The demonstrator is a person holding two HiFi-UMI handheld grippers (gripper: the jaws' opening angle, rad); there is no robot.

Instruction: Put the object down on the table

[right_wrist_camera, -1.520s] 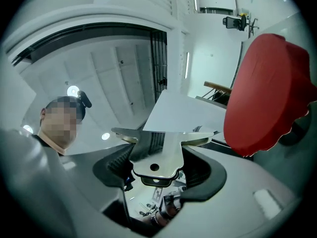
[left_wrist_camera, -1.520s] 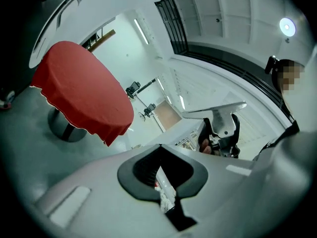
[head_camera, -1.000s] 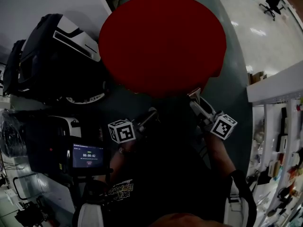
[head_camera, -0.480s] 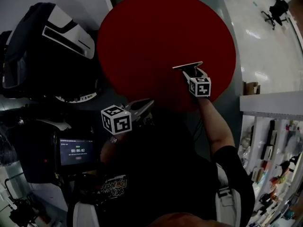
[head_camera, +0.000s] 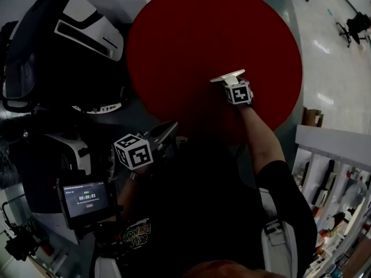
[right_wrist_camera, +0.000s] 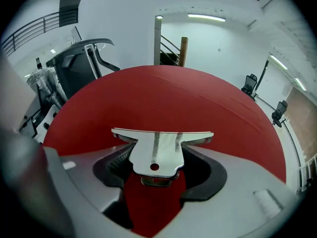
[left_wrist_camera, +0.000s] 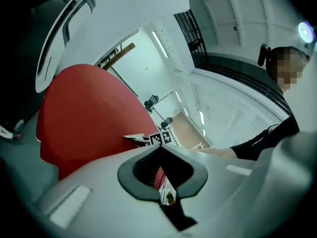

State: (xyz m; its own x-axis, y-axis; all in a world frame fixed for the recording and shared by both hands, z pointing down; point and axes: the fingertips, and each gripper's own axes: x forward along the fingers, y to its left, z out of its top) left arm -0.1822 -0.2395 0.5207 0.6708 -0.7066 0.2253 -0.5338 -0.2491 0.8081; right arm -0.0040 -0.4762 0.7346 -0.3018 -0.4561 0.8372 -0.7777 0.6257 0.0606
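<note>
A shiny T-shaped metal piece [head_camera: 228, 76] is held over the near right part of the round red table [head_camera: 191, 39], its wide edge pointing away from me. My right gripper [head_camera: 231, 81] is shut on its narrow stem. In the right gripper view the metal piece [right_wrist_camera: 157, 150] sits flat between the dark pads, with the red table [right_wrist_camera: 173, 98] beneath it; whether it touches the table I cannot tell. My left gripper [head_camera: 165, 133] hangs near my body off the table's near edge, shut and holding nothing. From the left gripper view [left_wrist_camera: 161, 180] the table [left_wrist_camera: 84, 113] lies ahead.
A large black and white machine [head_camera: 64, 45] stands left of the table. A small screen with a timer [head_camera: 87, 198] is at lower left. Shelving [head_camera: 336, 178] runs along the right. An office chair [head_camera: 359, 22] stands on the floor at upper right.
My right gripper has carried the metal piece forward from near my body to above the red table. The left gripper has stayed low by my body, only drifting slightly left.
</note>
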